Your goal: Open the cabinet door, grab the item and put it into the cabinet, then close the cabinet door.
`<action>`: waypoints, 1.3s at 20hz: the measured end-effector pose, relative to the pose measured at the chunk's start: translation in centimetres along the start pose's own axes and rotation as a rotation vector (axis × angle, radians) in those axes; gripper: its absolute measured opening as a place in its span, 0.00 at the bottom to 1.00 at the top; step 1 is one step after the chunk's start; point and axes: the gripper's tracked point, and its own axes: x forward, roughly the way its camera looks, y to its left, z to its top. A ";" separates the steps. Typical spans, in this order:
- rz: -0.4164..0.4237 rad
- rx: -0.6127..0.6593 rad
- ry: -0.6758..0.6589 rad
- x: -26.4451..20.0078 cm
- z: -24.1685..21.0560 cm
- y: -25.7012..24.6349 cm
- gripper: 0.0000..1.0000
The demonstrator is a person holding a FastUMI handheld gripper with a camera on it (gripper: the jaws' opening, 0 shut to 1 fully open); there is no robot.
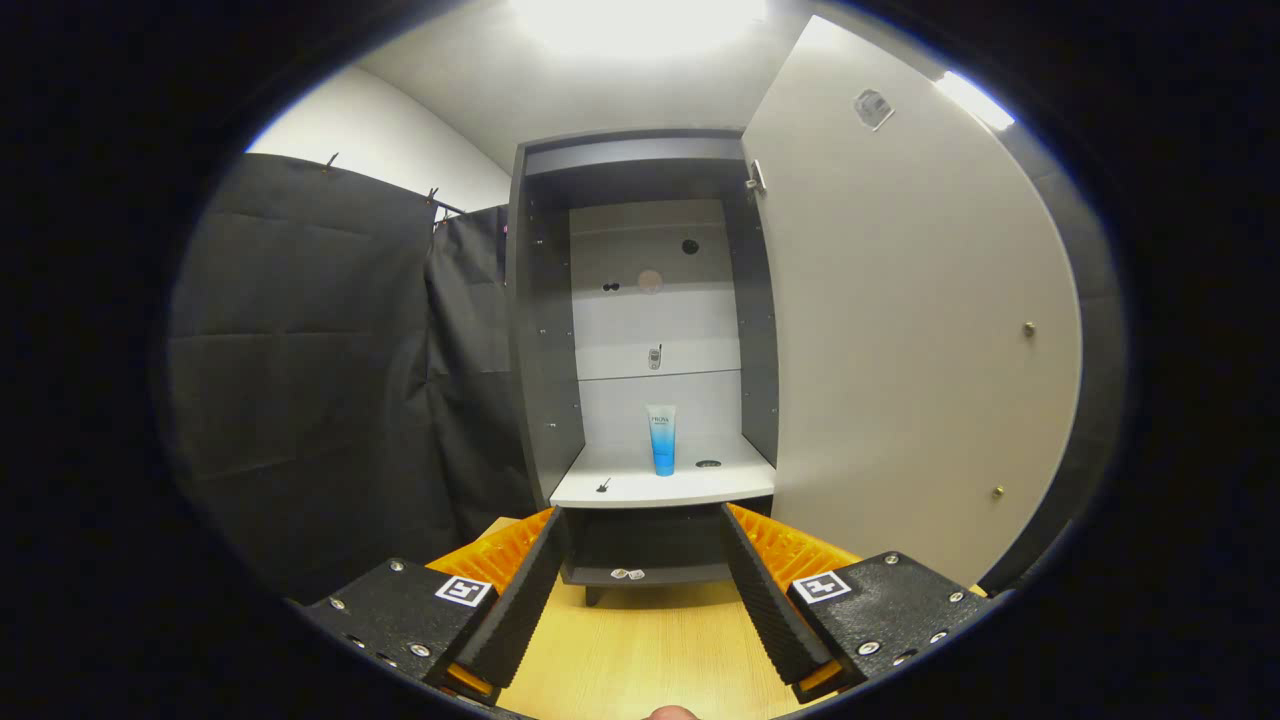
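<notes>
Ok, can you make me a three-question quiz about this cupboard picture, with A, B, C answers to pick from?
1. Where is the tube standing?
A. on the white shelf inside the cabinet
B. on the wooden table
C. between the tongs

2. What colour is the tube's lower part?
A. red
B. blue
C. green

3. How is the cabinet door?
A. shut
B. missing
C. swung open

Answers:
1. A, it stands upright on the shelf, far beyond the tongs.
2. B, white top fading to blue.
3. C, the door hangs wide open beside the cabinet, and the tongs are open, holding nothing.
</notes>
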 end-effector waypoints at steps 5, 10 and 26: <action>-0.023 -0.066 0.029 -3.0 -0.1 -2.8 0.94; -0.075 -0.037 0.015 -7.3 1.1 -10.6 0.93; -0.077 -0.021 0.045 -5.4 1.3 -29.4 0.93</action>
